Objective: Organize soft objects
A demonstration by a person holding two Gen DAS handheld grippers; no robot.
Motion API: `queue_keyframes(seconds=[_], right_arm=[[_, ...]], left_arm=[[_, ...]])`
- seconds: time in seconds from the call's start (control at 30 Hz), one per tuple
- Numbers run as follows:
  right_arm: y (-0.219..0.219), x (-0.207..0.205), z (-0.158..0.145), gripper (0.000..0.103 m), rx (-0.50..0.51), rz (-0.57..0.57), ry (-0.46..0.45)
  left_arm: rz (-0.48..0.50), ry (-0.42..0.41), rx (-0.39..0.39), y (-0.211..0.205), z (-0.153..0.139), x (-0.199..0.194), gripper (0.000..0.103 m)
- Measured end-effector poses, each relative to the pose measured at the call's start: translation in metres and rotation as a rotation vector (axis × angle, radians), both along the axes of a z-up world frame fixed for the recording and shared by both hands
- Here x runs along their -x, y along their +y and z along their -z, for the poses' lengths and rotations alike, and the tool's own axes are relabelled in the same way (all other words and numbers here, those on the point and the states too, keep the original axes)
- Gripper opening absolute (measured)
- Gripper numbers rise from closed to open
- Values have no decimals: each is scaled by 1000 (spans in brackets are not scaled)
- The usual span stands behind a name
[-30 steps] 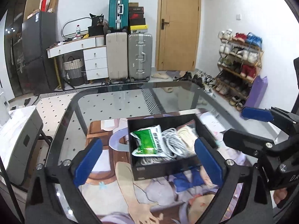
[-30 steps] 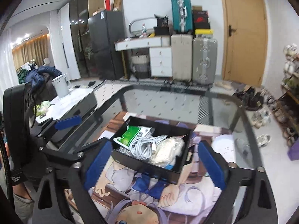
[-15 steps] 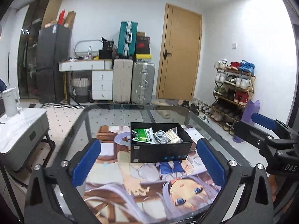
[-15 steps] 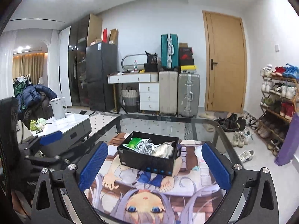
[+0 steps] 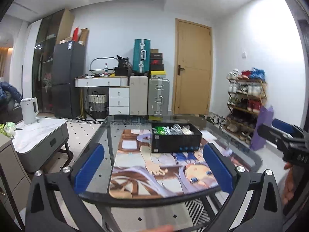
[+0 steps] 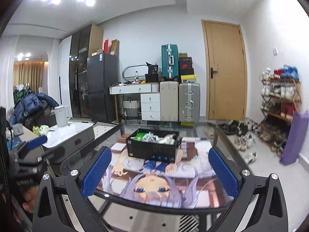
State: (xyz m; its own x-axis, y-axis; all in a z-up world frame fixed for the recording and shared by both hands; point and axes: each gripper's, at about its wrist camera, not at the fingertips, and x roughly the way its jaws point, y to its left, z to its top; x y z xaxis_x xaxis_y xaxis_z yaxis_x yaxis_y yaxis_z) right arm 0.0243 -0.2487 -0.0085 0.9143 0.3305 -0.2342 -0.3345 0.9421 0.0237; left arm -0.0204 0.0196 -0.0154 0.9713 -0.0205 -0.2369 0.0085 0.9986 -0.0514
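Here, one black box point(image 6: 152, 150) (packed with soft items) sits on one glass table point(image 6: 227, 141); before it, left gripper point(image 5: 152, 169) and right gripper point(image 6: 159, 171) gape, empty.

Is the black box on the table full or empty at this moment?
Full. The open-topped black box holds a green packet, coiled white cable and a pale bag, reaching about its rim.
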Motion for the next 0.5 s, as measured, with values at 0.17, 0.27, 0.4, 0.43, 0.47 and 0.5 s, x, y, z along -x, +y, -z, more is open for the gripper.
queue_keyframes(seconds=[0.17,0.27,0.4,0.43,0.47,0.5], right_arm=[[3,4,4,102,10,-8,-2],[5,4,3,102,22,-8,-10],[2,-2,4,102,15,2,15],[1,-4,5,102,8,2,23],[1,-5,5,102,4,2,29],[1,-6,5,102,3,2,36]], left_arm=[[29,11,-41,-14,5,3,103],[28,8,-35,-14,4,4,103],[17,18,-23,-11,5,4,103],[17,17,-24,-11,5,5,103],[15,16,-23,-11,5,5,103],[14,18,-22,-11,5,4,103]])
